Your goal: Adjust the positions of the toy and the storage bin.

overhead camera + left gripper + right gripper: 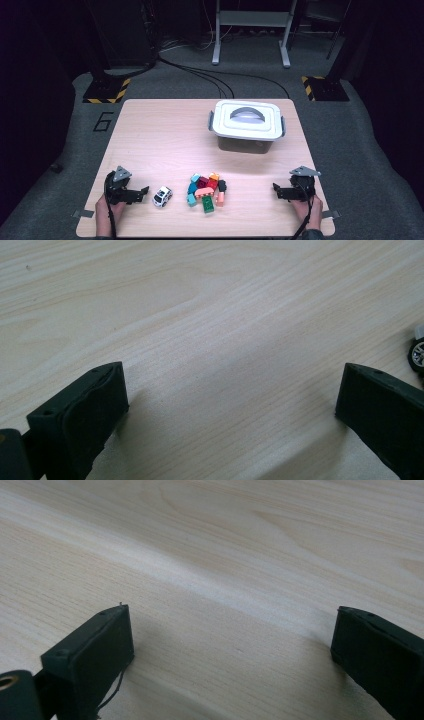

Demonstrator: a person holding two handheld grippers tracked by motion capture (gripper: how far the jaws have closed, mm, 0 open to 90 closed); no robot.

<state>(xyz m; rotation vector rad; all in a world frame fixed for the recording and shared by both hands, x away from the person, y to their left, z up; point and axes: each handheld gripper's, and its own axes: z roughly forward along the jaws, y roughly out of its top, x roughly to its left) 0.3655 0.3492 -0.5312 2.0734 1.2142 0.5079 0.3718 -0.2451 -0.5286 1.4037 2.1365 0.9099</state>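
Note:
A heap of coloured toy bricks (206,190) lies near the table's front edge, in the middle. A small white toy car (162,196) stands just left of the heap; one of its wheels (418,354) peeks in at the right edge of the left gripper view. My left gripper (144,192) rests low at the front left, a little left of the car, open, with bare wood between its jaws (230,390). My right gripper (275,189) sits at the front right, well right of the bricks, also open over bare wood (232,630).
A white lidded box (247,125) with a grey handle stands at the back right of the light wooden table (165,135). Around the table the floor is grey, with cables, a metal stand and black-yellow marked bases behind it.

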